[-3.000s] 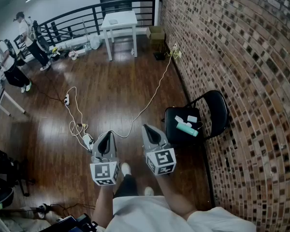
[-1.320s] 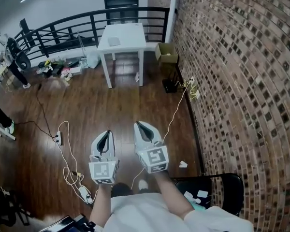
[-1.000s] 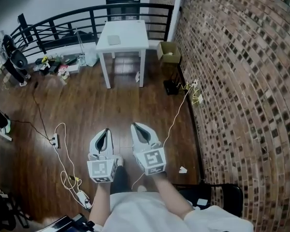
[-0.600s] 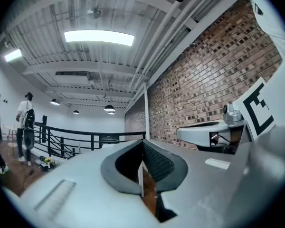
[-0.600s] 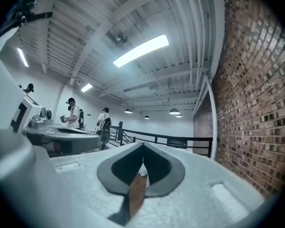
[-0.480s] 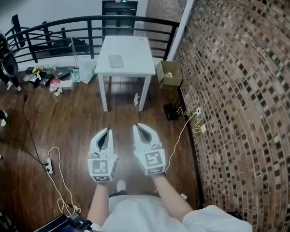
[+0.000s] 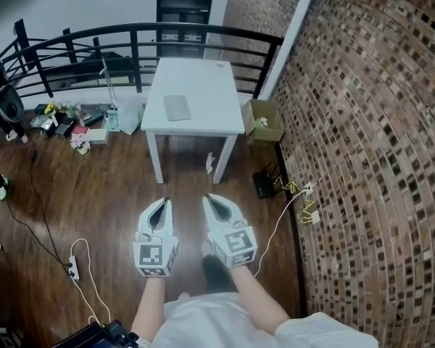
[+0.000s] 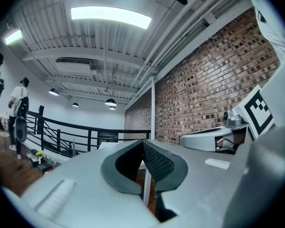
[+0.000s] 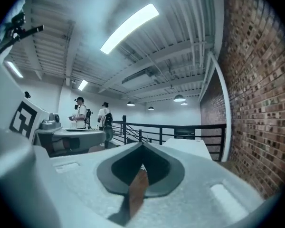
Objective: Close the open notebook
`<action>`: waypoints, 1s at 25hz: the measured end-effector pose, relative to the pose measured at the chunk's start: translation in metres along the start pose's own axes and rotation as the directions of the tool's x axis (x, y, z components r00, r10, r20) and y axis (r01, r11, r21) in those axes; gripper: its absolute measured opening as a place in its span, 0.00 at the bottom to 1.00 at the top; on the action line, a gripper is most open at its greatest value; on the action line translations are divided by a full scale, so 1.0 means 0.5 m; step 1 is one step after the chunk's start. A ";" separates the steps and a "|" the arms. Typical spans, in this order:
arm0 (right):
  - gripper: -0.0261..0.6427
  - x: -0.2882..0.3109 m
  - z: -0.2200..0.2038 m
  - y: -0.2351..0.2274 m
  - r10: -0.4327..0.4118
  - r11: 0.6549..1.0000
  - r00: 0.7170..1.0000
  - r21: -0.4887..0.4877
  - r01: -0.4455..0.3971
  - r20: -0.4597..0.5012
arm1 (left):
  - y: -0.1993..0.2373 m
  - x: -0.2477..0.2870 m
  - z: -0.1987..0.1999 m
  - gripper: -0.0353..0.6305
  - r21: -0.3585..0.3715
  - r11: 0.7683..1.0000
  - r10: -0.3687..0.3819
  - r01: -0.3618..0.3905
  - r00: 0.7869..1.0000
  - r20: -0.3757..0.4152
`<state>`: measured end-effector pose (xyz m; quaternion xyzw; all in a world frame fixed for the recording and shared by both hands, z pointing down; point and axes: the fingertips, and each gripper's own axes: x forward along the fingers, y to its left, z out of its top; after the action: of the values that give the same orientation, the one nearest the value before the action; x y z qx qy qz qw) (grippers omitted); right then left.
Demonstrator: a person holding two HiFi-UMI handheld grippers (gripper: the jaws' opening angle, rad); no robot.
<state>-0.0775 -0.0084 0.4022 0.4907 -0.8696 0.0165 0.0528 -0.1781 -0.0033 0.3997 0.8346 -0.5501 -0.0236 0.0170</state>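
Approach to worktop (image 7: 203, 93): left gripper (image 7: 164, 202) and right gripper (image 7: 207, 198), both closed tight and empty, are best kept level and parted only once the notebook (image 7: 177, 107) is reached.

Too small, cut off, or covered

The notebook (image 7: 177, 107) on the white counter (image 7: 203, 85) is too small to tell whether it lies open or closed; the clutter (image 7: 61, 122) on the floor at the far left is too small to name; so is what lies in the cardboard box (image 7: 263, 122); a dark device (image 7: 87, 337) is cut by the near edge; in the left gripper view the fingers (image 8: 156, 163) cover most of the counter.
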 end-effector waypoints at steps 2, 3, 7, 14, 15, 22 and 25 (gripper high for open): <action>0.02 0.066 0.009 -0.050 0.035 0.999 0.999 -0.004 -0.035 0.029 | 0.022 0.085 0.000 0.08 -0.007 1.000 0.016 -0.016 1.000 -0.012; 0.02 0.096 0.016 -0.079 0.052 0.999 0.998 -0.009 -0.052 0.038 | 0.031 0.130 0.002 0.08 -0.011 1.000 0.028 -0.028 0.999 -0.017; 0.02 0.218 0.073 -0.225 0.091 0.996 0.992 -0.031 -0.088 0.091 | 0.055 0.330 0.038 0.08 0.021 0.998 0.055 -0.055 0.998 0.014; 0.02 0.399 0.121 -0.405 0.147 0.989 0.981 0.018 -0.150 0.129 | 0.094 0.553 0.051 0.08 0.070 0.996 0.065 -0.063 0.998 -0.022; 0.02 0.422 0.110 -0.410 0.172 0.984 0.978 0.030 -0.177 0.119 | 0.107 0.576 0.036 0.08 0.064 0.996 0.065 -0.062 0.997 -0.042; 0.02 0.630 0.049 -0.473 0.165 0.986 0.985 0.021 -0.167 0.045 | 0.239 0.776 -0.014 0.08 0.029 0.999 0.046 -0.045 0.998 -0.042; 0.02 0.745 0.068 -0.517 0.101 0.995 0.994 -0.018 -0.100 0.047 | 0.315 0.885 -0.004 0.08 0.014 1.000 0.013 -0.012 0.999 -0.046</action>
<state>-0.0500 -0.4619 0.4027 0.4462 -0.8942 0.0006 0.0347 -0.1481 -0.4721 0.4010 0.8316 -0.5548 -0.0004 0.0243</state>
